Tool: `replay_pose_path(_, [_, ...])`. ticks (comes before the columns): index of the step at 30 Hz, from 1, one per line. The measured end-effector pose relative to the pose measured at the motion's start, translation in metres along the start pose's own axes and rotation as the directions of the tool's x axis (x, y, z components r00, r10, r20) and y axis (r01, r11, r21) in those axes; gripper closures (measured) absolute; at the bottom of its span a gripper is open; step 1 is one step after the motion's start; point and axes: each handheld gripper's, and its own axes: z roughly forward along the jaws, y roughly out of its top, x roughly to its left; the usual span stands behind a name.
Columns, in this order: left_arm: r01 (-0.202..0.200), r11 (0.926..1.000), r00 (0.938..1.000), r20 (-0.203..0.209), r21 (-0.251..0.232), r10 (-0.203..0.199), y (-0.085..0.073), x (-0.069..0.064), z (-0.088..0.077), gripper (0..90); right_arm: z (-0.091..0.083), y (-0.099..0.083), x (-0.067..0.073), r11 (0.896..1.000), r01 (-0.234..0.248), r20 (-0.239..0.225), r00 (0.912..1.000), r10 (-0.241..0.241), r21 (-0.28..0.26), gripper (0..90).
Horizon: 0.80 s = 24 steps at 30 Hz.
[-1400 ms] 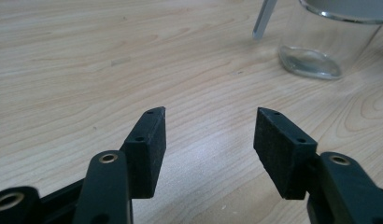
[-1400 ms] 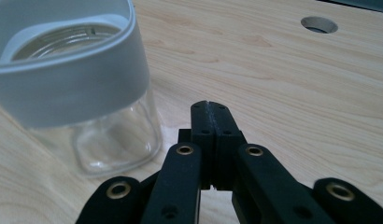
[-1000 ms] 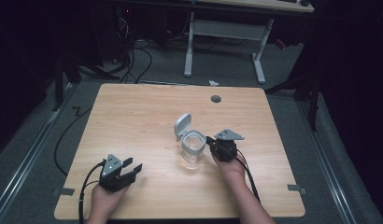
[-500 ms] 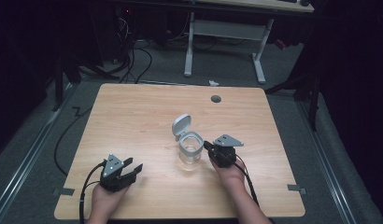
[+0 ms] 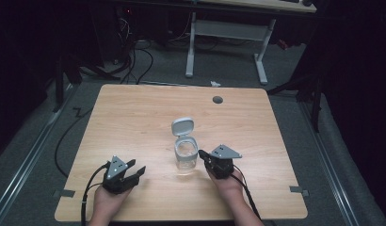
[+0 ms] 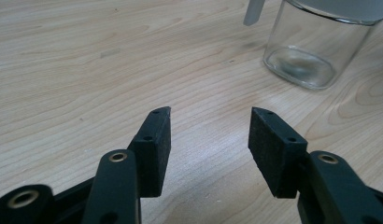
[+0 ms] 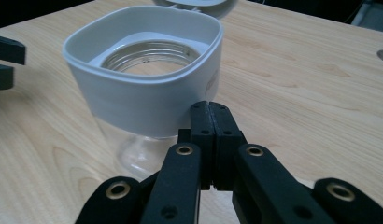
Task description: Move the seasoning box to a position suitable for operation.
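The jar (image 5: 185, 157) stands upright a little toward the near edge of the bench (image 5: 134, 113), about midway between its left and right edges. Its flip lid (image 5: 182, 126) is swung up and back on the far side, so the mouth is open to the person; I judge it is left that way so the rim can be reached from the near side.

The right gripper (image 5: 204, 157) sits just beside the jar's right flank, its jaws clenched flat together with nothing between them. In the right gripper view the closed tips (image 7: 212, 116) lie right against the grey collar (image 7: 147, 100), though I cannot tell whether they actually touch it. Held shut like that, it looks set to nudge or steady the jar rather than grasp it.

The left gripper (image 5: 134, 170) rests low toward the near left corner, well apart from the jar, its jaws released and spread over bare wood. It seems parked in reserve, pointed roughly at the jar (image 6: 315, 44).

There is plenty of open room: the whole far half of the bench is bare apart from the cable hole (image 5: 217, 100) near the far edge. The jar is well clear of every edge, so a small push risks no fall, though the raised lid could catch a gripper coming over the top.
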Motion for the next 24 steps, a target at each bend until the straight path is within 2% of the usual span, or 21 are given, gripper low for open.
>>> replay_pose_path(12, [-0.007, 1.0000, 0.9999, 0.014, 0.003, 0.007, -0.003, -0.007, 0.003, 50.6, -0.005, -0.006, 0.014, 1.000, 0.006, -0.033, 0.9994, -0.006, -0.018, 88.8])
replay_pose_path(15, [0.006, 1.0000, 0.9998, 0.018, 0.002, -0.006, -0.003, -0.009, 0.004, 50.7, -0.005, -0.006, 0.015, 1.000, 0.002, -0.035, 0.9994, -0.003, -0.021, 88.8])
replay_pose_path(16, [-0.004, 1.0000, 0.9998, 0.020, 0.009, 0.004, -0.004, -0.009, 0.004, 50.8, -0.006, -0.006, 0.015, 1.000, 0.002, -0.036, 0.9993, -0.003, -0.024, 88.3])
replay_pose_path(24, [-0.005, 0.9999, 0.9993, 0.037, 0.012, 0.005, -0.006, -0.015, 0.003, 51.3, -0.008, -0.006, 0.013, 1.000, 0.000, -0.033, 0.9995, -0.001, -0.024, 87.7])
